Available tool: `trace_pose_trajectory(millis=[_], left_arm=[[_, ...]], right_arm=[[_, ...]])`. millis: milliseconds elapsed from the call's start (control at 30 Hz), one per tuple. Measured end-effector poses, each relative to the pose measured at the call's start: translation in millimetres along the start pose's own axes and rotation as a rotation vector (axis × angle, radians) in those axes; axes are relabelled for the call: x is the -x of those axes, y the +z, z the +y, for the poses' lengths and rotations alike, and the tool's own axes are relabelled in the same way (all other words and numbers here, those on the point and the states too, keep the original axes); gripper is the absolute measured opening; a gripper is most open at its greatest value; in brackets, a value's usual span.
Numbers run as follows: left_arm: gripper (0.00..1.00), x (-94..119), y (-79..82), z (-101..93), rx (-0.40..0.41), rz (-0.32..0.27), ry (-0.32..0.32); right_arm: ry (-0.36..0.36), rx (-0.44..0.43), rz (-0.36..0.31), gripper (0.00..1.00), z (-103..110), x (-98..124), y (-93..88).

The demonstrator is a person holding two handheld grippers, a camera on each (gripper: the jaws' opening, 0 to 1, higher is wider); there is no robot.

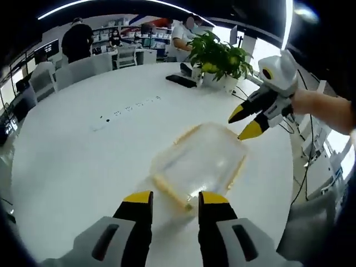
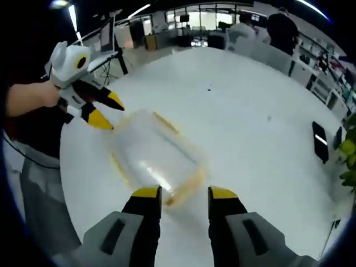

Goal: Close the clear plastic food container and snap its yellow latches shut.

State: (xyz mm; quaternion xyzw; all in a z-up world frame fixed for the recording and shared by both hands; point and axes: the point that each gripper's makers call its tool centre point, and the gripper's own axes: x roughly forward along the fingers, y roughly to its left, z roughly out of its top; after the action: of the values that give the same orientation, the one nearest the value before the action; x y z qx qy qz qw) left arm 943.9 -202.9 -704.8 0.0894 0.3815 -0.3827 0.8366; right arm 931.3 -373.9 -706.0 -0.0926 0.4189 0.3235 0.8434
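Two grippers, one clear plastic food container [image 1: 199, 160] between them on my white round table [image 1: 78, 167].

My left gripper [image 1: 176, 198] has its jaws apart at the container's near yellow-edged side (blurred, contact unclear). My right gripper [image 2: 183, 194] is likewise parted, gripping nothing, at the opposite edge. Yellow latches [image 2: 186, 185] rim the lid. A potted plant [image 1: 219, 55] stands well beyond.

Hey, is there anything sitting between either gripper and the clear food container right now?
Nothing visible. In the left gripper view, only bare white table lies between the left gripper and the container. In the right gripper view, the right gripper has the same open path to the container.
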Motion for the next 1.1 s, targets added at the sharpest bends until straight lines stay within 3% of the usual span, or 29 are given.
trace_pose_trajectory(millis=[400,433,533,1100], left_arm=[[0.23,-3.7,-4.8,1.0,0.151,-0.041,0.071],[0.23,-4.1,-5.3,0.4,0.168,-0.044,0.070],[0.23,-5.2,-5.3,1.2,0.196,-0.060,0.076],[0.21,-12.3,-6.7,-3.6,0.369,-0.106,0.042]], right_arm=[[-0.030,-0.248,-0.096,0.30,-1.2,-13.1,-1.5],[-0.030,-0.291,-0.131,0.30,-1.0,-13.6,2.6],[-0.024,-0.369,-0.152,0.29,-2.1,-14.0,0.0],[-0.007,-0.445,-0.196,0.27,6.4,-15.3,-1.1]])
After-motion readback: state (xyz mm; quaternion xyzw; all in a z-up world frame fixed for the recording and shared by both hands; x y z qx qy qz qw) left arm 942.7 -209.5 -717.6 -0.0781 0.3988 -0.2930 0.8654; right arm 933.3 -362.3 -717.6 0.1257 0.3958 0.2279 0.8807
